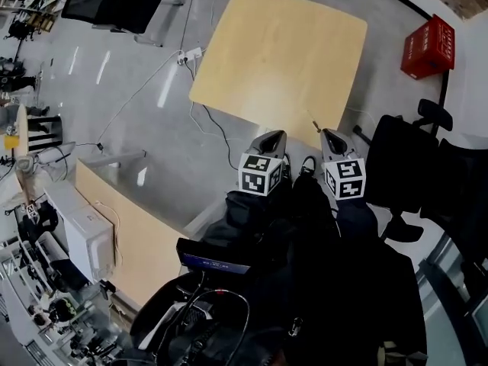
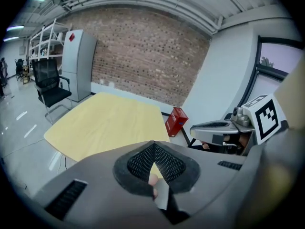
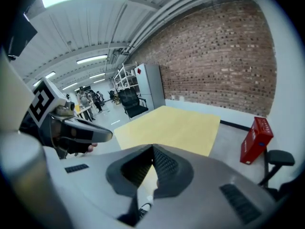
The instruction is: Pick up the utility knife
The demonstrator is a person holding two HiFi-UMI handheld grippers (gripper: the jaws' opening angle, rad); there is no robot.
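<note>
Holding 2 grippers low over my lap; I judge this a parked start pose. Left gripper (image 1: 271,139) jaws meet tip to tip, nothing between; right gripper (image 1: 328,137) same, empty. Utility knife not visible in any view. Bare pale-wood rounded table (image 1: 282,52) ahead, near edge closest. Open grey floor around; red plastic crate (image 1: 427,46) and black office chair (image 1: 404,166) crowd right side.

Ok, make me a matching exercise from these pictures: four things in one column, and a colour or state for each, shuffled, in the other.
Things:
1. table
2. crate
3. office chair
4. left gripper

Colour or state:
A. black
B. jaws together, nothing held
C. light wood
D. red

Pairs: 1-C, 2-D, 3-A, 4-B
</note>
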